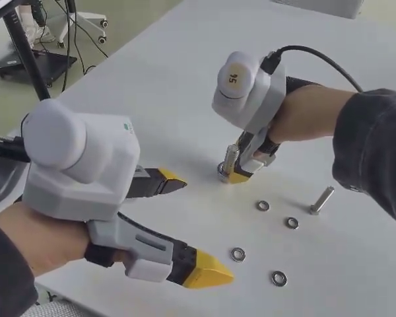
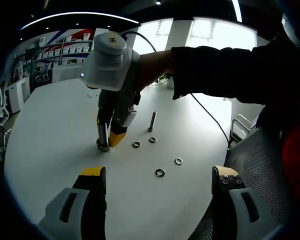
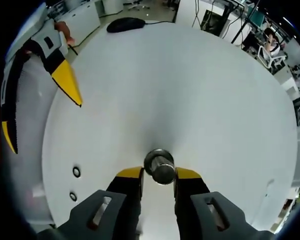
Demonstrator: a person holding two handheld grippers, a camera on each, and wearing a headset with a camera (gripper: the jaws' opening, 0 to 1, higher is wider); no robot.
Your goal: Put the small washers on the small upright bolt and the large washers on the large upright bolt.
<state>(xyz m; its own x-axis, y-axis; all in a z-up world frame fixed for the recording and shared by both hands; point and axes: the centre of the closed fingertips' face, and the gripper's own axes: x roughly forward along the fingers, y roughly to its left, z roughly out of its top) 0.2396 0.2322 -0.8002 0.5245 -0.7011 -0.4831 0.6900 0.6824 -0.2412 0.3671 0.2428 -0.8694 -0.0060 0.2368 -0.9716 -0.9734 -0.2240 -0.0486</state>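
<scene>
My right gripper point(image 1: 233, 174) point(image 3: 159, 173) is shut on the large bolt point(image 1: 230, 158) point(image 3: 160, 167), which stands upright on its head on the white table point(image 1: 185, 79). The small bolt point(image 1: 322, 199) point(image 2: 152, 121) lies on its side to the right. Several washers lie loose in front of the large bolt, among them one point(image 1: 263, 206) near it and one point(image 1: 278, 279) nearest me. My left gripper point(image 1: 193, 226) point(image 2: 158, 171) hangs open at the near left with nothing between its fingers. In the left gripper view the right gripper point(image 2: 110, 139) holds the large bolt point(image 2: 103, 134), with washers point(image 2: 136, 144) beside it.
The white table top point(image 3: 200, 90) stretches far beyond the bolts. A cable point(image 1: 317, 56) runs from the right gripper over the person's dark sleeve point(image 1: 376, 152). Beyond the table's left edge are a chair base point(image 1: 86, 23) and cables on the floor.
</scene>
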